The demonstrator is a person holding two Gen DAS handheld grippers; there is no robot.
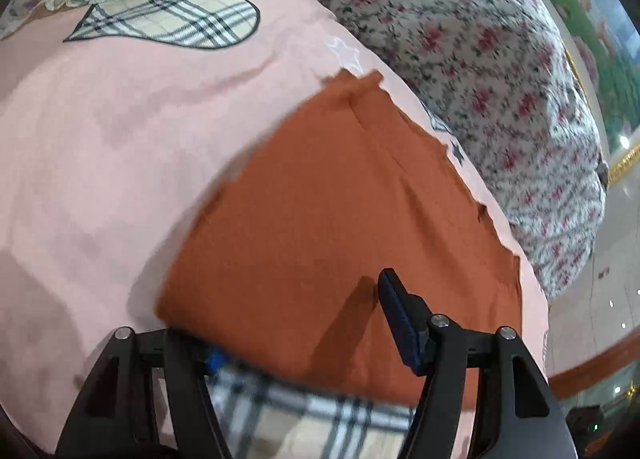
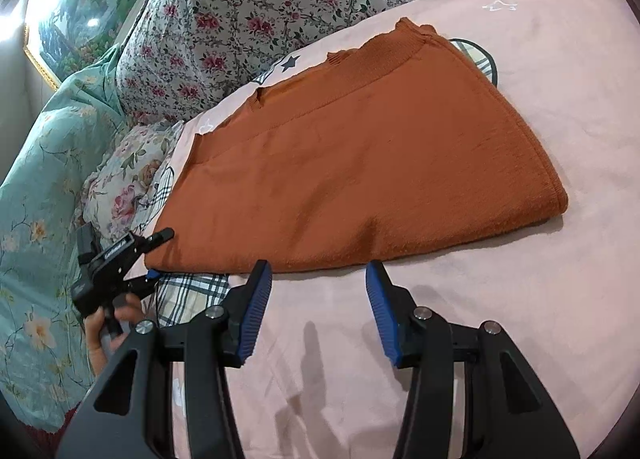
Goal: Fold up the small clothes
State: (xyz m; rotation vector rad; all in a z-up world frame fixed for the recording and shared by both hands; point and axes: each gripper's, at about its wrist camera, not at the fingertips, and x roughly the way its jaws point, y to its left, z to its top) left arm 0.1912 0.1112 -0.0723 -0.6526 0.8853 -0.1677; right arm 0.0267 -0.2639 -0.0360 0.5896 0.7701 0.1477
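Observation:
An orange knit garment (image 2: pixel 360 163) lies folded flat on a pink bedsheet (image 2: pixel 520 319); it fills the middle of the left wrist view (image 1: pixel 320 219). My left gripper (image 1: pixel 300 315) straddles the garment's near left corner. One finger (image 1: pixel 396 315) hovers over the cloth and casts a shadow on it, while the other is hidden under the edge. The right wrist view shows this gripper (image 2: pixel 160 255) with its jaws apart around that corner. My right gripper (image 2: pixel 318 267) is open just short of the garment's near edge, with only bare sheet between its blue pads (image 2: pixel 256 299).
A white quilt with red flowers (image 2: pixel 260 11) is heaped behind the garment. A teal floral cover (image 2: pixel 40 199) and a floral pillow (image 2: pixel 128 183) lie at the left. Plaid heart patches (image 1: pixel 172 19) mark the sheet. A hand (image 2: pixel 104 323) holds the left gripper. The bed's edge and the floor (image 1: pixel 600 299) are at the right.

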